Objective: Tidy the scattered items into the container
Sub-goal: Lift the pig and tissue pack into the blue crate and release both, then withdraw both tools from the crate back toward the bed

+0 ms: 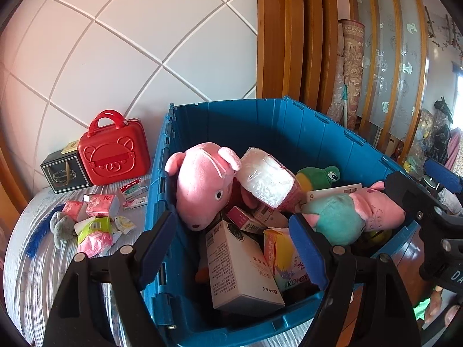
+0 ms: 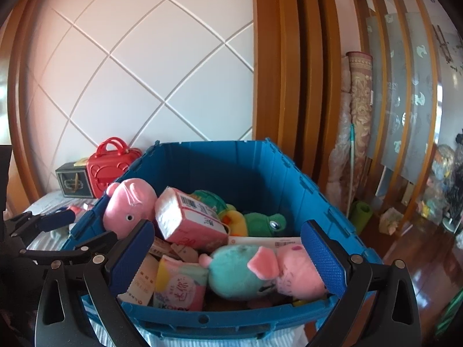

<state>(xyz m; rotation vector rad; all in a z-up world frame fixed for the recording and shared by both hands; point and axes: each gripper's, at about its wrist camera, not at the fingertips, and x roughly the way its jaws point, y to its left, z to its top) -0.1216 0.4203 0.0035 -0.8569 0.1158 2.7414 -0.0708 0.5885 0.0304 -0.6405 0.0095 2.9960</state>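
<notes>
The blue container (image 2: 231, 173) fills the middle of both views, already heaped with stuff: a big pink pig plush (image 1: 202, 182) against its left wall, a wrapped tissue pack (image 2: 188, 219) leaning on it, a green frog toy (image 2: 266, 222) toward the back, and a teal-and-pink plush (image 2: 260, 271) lying at the lower right of the heap.

The right gripper (image 2: 228, 260) hangs over the near rim with its fingers (image 2: 321, 257) wide apart and nothing clamped; the teal-and-pink plush lies between and below them, looking freshly let go. The left gripper (image 1: 234, 248) also has its fingers apart and empty, over the container's near left corner.

There is plenty left to collect! On the bed (image 1: 34, 260) at the left of the left wrist view lie pink tissue packets (image 1: 98, 205), a crumpled green-and-pink wrapper (image 1: 94, 234), a small grey plush (image 1: 60, 227) and flat boxes (image 1: 133, 193), with a red case (image 1: 114, 153) and a dark box (image 1: 62, 173) behind.

My call: the next pickup suits the left gripper. Swing it left, clear the container wall, come down over one packet at a time, and close across its narrow sides.
</notes>
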